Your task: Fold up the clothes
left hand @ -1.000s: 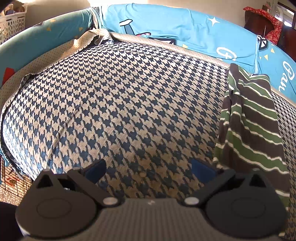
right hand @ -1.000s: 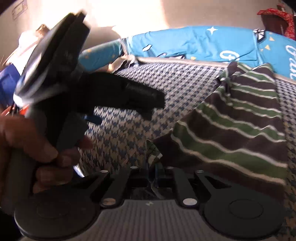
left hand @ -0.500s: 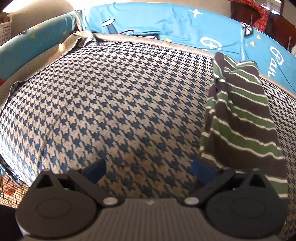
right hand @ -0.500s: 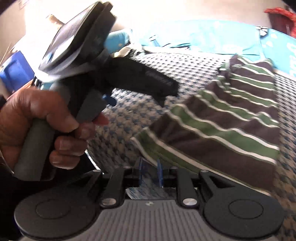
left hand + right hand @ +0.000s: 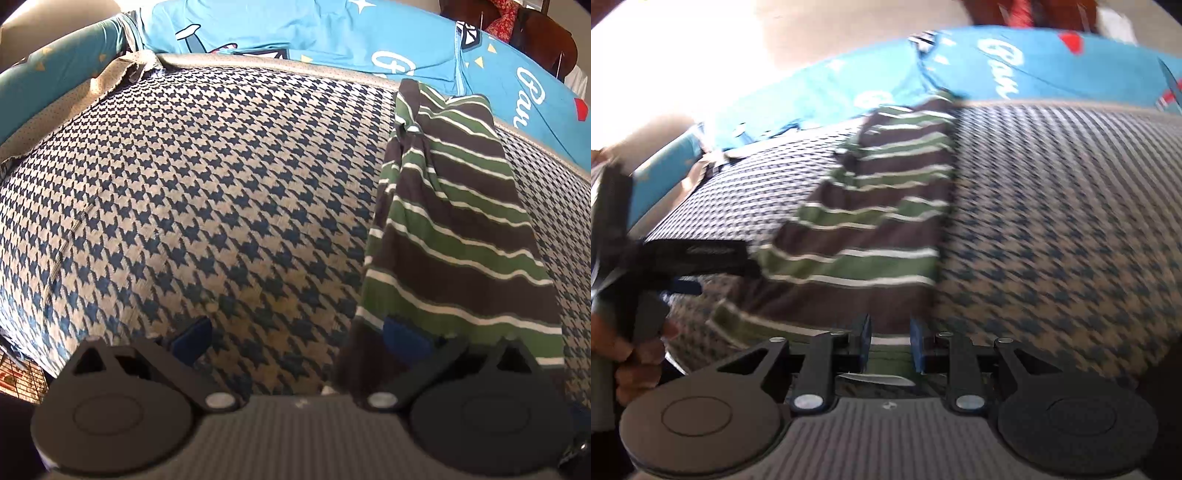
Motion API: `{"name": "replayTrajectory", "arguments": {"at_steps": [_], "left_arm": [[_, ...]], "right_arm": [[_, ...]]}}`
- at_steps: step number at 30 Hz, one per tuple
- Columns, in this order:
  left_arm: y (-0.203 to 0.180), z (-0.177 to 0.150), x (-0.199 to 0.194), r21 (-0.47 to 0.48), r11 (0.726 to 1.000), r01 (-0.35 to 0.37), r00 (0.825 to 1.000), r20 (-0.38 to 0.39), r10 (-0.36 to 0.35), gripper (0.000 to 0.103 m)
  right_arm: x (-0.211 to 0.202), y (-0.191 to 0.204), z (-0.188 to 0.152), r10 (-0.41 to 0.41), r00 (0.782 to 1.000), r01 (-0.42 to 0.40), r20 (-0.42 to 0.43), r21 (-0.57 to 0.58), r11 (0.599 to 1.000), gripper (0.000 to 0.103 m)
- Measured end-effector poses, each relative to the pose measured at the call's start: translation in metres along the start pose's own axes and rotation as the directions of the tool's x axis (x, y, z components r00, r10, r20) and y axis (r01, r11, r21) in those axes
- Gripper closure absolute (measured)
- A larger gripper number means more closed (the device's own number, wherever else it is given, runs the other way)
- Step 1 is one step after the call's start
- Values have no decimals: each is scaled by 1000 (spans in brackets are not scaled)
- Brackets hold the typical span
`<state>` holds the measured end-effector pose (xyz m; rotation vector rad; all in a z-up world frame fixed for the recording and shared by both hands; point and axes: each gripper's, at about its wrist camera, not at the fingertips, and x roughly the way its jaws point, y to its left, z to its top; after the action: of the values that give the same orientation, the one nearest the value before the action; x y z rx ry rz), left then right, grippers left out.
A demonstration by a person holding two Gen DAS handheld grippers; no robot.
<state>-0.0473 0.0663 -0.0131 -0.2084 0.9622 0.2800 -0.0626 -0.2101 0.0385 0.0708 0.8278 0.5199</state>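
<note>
The striped garment (image 5: 454, 236), banded in green, dark brown and thin white lines, lies folded into a long narrow strip on the houndstooth sofa seat (image 5: 207, 206). It runs from the back edge of the seat, where its far end touches the blue printed cover (image 5: 332, 33) draped over the backrest, down to the front edge. In the left wrist view it lies on the right part of the seat, with the wide left part of the cushion bare. In the right wrist view the same strip (image 5: 886, 221) runs up the middle of the frame, and bare houndstooth fabric spreads to its right; this view is smeared by motion.

The left gripper (image 5: 299, 336) has its jaws spread wide. Its left blue pad is over bare cushion, and its right blue pad (image 5: 404, 338) is over the near left edge of the garment, whose cloth lies partly between the fingers. Nothing is pinched.

The right gripper (image 5: 888, 343) hangs over the near end of the garment with its blue pads a small gap apart. Its jaws have just been opening, and the pads do not press on the cloth seen between them.

At the left edge of the right wrist view, a hand (image 5: 631, 354) grips the handle of the left gripper (image 5: 683, 258), whose dark body reaches toward the garment's near left side.
</note>
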Motion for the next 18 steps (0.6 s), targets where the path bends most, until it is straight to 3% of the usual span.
{"name": "replayTrajectory", "arguments": {"at_steps": [6,18], "left_arm": [[-7,-3,3,13,1000,-1,1000,-4,1,0],[-12,-4,6,37,999,-16,1000,2,16,0]], "right_arm": [[0,-21,-4,1,999,2,-40,79,997,73],[4,-31,-10,78,996,-72,-32,166,984,68]]}}
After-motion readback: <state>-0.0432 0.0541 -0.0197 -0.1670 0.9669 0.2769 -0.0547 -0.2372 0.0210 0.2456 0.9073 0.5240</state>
